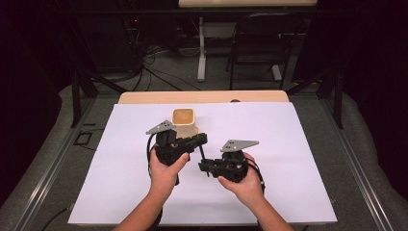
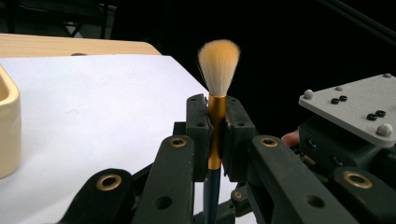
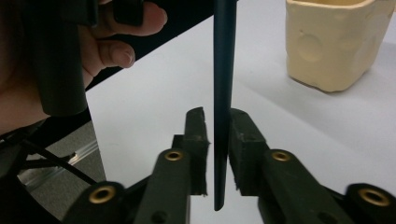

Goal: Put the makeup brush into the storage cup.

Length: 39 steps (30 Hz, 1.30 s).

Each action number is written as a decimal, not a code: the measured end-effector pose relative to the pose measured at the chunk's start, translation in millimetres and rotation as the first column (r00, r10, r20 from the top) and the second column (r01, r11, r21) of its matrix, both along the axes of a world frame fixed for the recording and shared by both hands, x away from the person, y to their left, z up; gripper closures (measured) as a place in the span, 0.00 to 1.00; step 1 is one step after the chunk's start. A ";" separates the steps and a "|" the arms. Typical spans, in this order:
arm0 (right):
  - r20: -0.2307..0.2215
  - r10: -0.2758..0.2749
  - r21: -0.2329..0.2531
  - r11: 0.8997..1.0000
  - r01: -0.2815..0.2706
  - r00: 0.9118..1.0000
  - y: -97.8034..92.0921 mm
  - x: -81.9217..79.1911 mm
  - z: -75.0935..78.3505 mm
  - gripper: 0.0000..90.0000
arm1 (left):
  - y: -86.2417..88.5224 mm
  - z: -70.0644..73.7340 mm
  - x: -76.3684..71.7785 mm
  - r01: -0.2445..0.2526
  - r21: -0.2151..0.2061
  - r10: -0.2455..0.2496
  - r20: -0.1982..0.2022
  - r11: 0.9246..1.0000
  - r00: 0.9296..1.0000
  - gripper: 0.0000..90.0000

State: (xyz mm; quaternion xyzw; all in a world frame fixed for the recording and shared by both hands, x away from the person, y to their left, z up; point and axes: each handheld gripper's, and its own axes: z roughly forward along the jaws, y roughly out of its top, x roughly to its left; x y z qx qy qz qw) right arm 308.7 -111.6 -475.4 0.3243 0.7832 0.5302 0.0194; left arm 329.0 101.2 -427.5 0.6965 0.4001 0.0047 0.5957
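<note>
One white sheet (image 1: 120,192) is spread over the table, and one cream cup (image 1: 183,121) is set on it. One brush (image 2: 216,107) is clamped at its gold ferrule by the left gripper (image 2: 215,135), just beside the cup; its dark handle is flanked by the right gripper (image 3: 217,135), though contact cannot be told.

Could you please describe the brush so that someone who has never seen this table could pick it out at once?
On the white sheet covering the table, look just in front of the cream cup, between the two black grippers. The brush is clamped in the left gripper by its gold collar; its pale fluffy tuft and thin dark handle set it apart.
</note>
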 end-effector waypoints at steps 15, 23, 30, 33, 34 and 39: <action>0.025 -0.020 0.026 0.999 0.019 0.999 0.0 1.2 -1.4 0.63 | 3.2 -1.1 1.6 -0.030 0.039 0.029 0.037 0.999 0.999 0.92; 0.069 -0.045 0.007 0.999 0.045 0.997 -3.0 1.6 -1.8 0.53 | 1.6 -1.4 3.4 -0.055 0.070 0.050 0.081 0.996 0.995 0.93; 0.104 -0.075 -0.016 0.997 0.077 0.992 -7.6 1.6 -1.8 0.47 | 2.7 -3.3 5.5 -0.076 0.122 0.061 0.125 0.990 0.990 0.92; 0.096 -0.073 -0.025 0.997 0.076 0.993 -8.6 0.9 -1.8 0.47 | 3.6 -3.8 7.4 -0.089 0.130 0.070 0.145 0.988 0.987 0.92; 0.101 -0.077 -0.027 0.996 0.080 0.992 -10.9 0.1 -2.1 0.47 | 3.7 -4.4 9.0 -0.104 0.131 0.082 0.161 0.986 0.984 0.92; 0.100 -0.096 -0.021 0.995 0.099 0.990 -16.4 -2.0 -1.4 0.47 | 3.9 -4.8 11.2 -0.127 0.137 0.101 0.186 0.982 0.977 0.93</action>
